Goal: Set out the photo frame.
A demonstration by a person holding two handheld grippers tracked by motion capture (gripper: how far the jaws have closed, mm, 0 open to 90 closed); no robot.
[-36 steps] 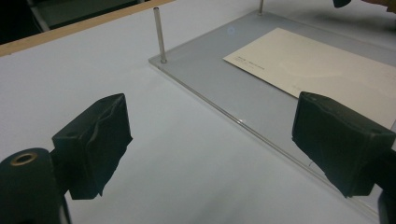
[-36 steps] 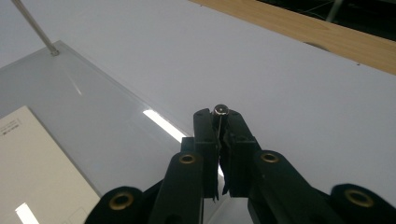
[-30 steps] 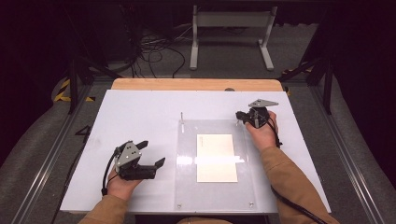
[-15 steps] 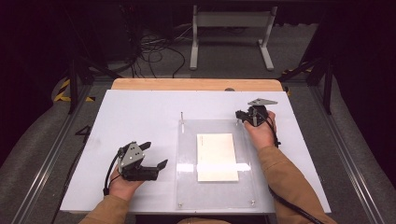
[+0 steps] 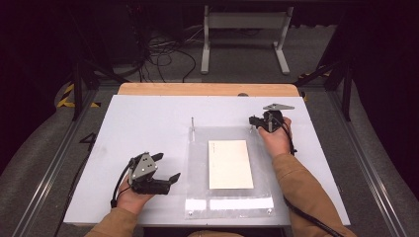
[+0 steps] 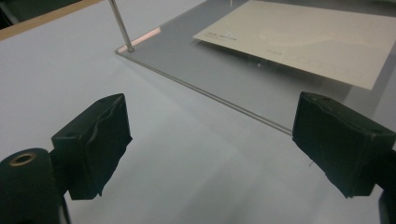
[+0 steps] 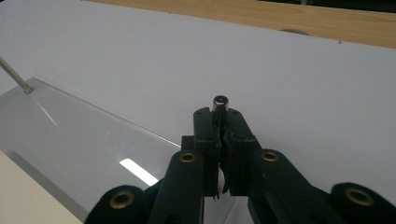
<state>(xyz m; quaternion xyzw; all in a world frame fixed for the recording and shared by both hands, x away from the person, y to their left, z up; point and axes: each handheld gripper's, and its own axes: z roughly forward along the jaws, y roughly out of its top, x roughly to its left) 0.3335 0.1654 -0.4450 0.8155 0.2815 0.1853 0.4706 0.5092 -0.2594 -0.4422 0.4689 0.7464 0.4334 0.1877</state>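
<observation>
Right gripper: jaws clamped on thin upright metal pin at far right corner of clear acrylic plate
Left gripper: jaws wide apart, held nothing, just left of plate
Cream card: lay flat on plate

card on clear plate, pin behind
</observation>
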